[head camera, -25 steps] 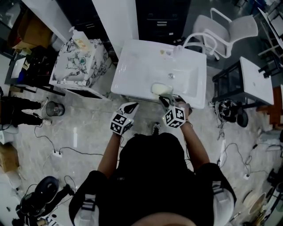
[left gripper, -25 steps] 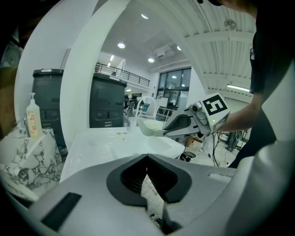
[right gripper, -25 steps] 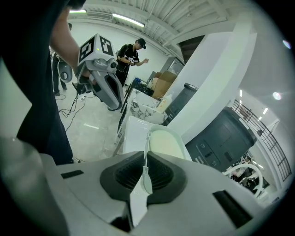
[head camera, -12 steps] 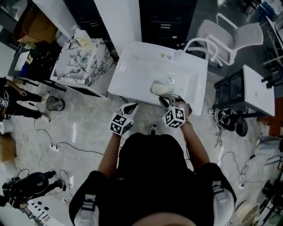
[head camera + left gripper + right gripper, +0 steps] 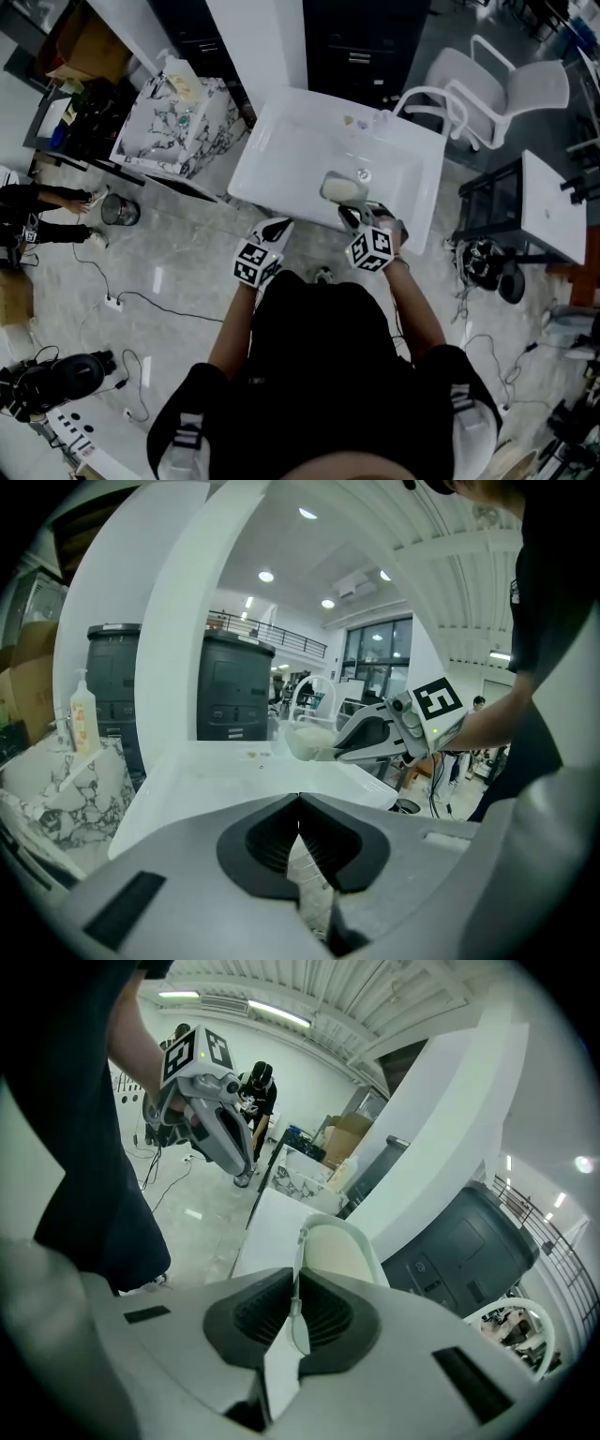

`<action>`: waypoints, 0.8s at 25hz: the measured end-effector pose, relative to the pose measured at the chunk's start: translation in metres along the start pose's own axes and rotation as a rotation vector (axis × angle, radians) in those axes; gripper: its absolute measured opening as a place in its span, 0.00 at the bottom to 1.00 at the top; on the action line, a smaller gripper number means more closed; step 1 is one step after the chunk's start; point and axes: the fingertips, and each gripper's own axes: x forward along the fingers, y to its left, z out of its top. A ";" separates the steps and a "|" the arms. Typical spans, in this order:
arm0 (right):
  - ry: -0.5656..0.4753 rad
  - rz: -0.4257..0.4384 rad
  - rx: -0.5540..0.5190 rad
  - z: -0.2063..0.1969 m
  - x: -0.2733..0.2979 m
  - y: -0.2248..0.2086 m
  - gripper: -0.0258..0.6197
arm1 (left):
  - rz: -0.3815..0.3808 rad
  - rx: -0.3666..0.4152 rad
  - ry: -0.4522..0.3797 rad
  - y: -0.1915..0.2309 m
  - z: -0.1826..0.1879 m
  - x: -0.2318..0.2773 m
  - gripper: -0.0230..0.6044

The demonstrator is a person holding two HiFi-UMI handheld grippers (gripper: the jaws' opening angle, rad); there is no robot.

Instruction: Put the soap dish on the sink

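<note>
Over glossy white sink [image 5: 281,155], right hand-held gripper [image 5: 295,1314] pinching thin-rimmed oval soap dish [image 5: 341,188], left hand-held gripper [image 5: 300,825] closed.

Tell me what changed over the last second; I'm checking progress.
The right gripper carried the soap dish slightly farther over the sink, toward the drain. Nothing was let go: it stays shut on the dish's rim; the left gripper stays shut, empty.

Soap dish [image 5: 343,187] over sink [image 5: 281,155] front
</note>
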 end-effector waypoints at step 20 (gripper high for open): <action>0.013 -0.001 -0.001 -0.003 0.017 -0.016 0.06 | -0.017 0.008 -0.002 0.019 0.006 0.015 0.04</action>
